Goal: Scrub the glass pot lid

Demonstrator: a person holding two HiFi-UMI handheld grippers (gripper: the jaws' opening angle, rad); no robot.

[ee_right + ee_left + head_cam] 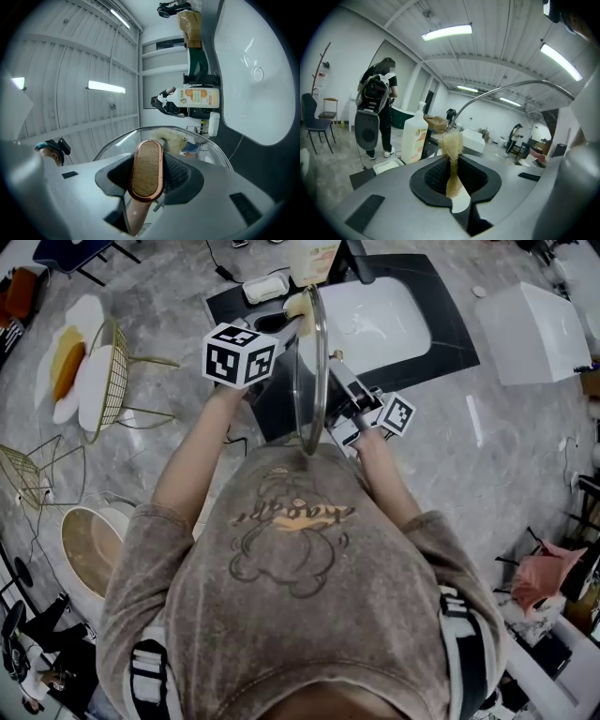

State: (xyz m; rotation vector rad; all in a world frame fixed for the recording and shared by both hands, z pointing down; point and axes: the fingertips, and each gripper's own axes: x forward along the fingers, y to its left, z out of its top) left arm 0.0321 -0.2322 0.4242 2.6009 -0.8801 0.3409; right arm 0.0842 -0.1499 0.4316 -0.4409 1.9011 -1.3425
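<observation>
Glass pot lid: held on edge above the sink, its wood-faced handle clamped in the right gripper. The left gripper is clenched on a tan fibrous scrubber just beside the lid's far rim. Step judged: scrubbing about to engage. The next move calls for pressing the scrubber to the glass and sweeping against a steady lid. Head view alone places the lid over the sink; right gripper view alone shows the handle grip and the scrubber through the glass.

Dark counter with a white sink basin set into it. At the far edge stand a detergent bottle and, just beside it, a white dish. The counter sits on a grey marbled floor. On the floor are a gold wire chair to the left and a white box to the right.
</observation>
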